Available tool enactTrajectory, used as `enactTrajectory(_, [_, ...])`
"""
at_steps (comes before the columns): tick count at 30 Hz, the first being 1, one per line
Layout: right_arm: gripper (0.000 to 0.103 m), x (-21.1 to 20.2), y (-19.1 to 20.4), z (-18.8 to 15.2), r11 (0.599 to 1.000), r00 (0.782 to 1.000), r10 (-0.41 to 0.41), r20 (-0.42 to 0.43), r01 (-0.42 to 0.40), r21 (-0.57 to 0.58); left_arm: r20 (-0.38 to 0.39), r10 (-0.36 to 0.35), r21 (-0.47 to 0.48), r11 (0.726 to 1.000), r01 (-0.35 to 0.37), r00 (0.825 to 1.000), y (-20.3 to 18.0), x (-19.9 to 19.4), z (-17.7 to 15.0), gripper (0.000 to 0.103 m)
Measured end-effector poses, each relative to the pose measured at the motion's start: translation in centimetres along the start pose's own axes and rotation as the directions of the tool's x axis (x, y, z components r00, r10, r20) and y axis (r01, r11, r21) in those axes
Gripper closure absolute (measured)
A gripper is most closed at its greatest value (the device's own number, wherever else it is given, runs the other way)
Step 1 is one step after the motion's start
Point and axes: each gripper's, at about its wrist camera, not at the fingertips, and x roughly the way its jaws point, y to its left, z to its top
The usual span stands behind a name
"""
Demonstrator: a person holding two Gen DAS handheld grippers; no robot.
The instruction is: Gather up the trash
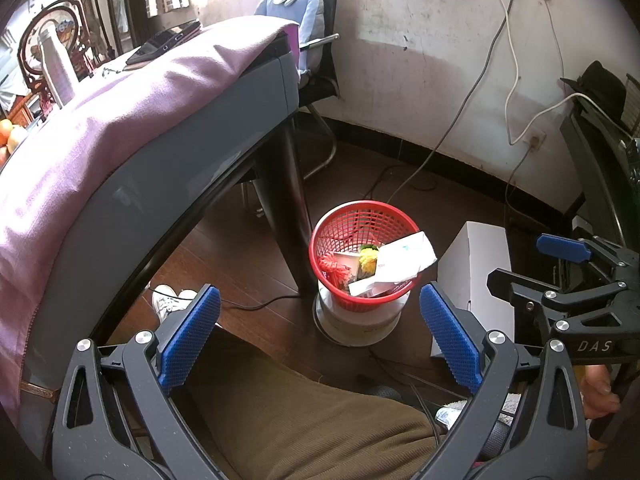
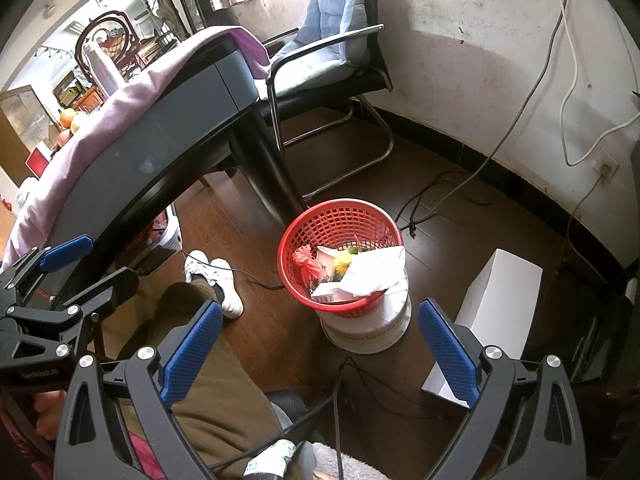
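Both tools, left tool and right tool, hang apart and empty. Red basket, frame centre, already holds trash. Collection seems nearly complete; next move calls for locating any remaining piece.

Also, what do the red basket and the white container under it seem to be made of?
The red basket looks like moulded plastic with a slightly glossy finish: its wall is an even open grid and the rim is smooth. The white container beneath it seems to be plastic or coated metal; it is smooth, round and faintly shiny, but the pictures cannot settle which.
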Motion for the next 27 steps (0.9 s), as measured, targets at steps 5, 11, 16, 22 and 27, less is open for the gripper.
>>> enactTrajectory(5, [0.007,0.04,0.19,0.03,1.000,1.000,0.002,-0.001,-0.002,0.001,-0.002,0.001,0.002,1.000,-0.001,1.000,0.13,0.11,-0.19,0.007])
enactTrajectory(11, [0.007,0.05,0.11,0.03,1.000,1.000,0.003,-0.001,-0.003,0.001,-0.002,0.000,0.003,1.000,0.000,1.000,0.11,0.12,-0.16,0.007])
enactTrajectory(16, [0.007,0.08,0.47,0.02,1.000,1.000,0.005,-0.002,-0.005,0.003,-0.003,-0.001,0.002,1.000,0.001,1.000,0.12,0.10,-0.13,0.007])
enactTrajectory(22, [0.007,0.13,0.40,0.11,1.000,1.000,0.005,-0.002,-0.005,0.004,-0.003,0.003,0.005,1.000,-0.003,1.000,0.45,0.09,-0.36,0.007])
enactTrajectory(27, [0.007,0.17,0.30,0.18,1.000,1.000,0.008,-0.004,-0.008,0.004,0.001,0.009,0.006,1.000,-0.009,1.000,0.50,0.00,-0.45,0.007])
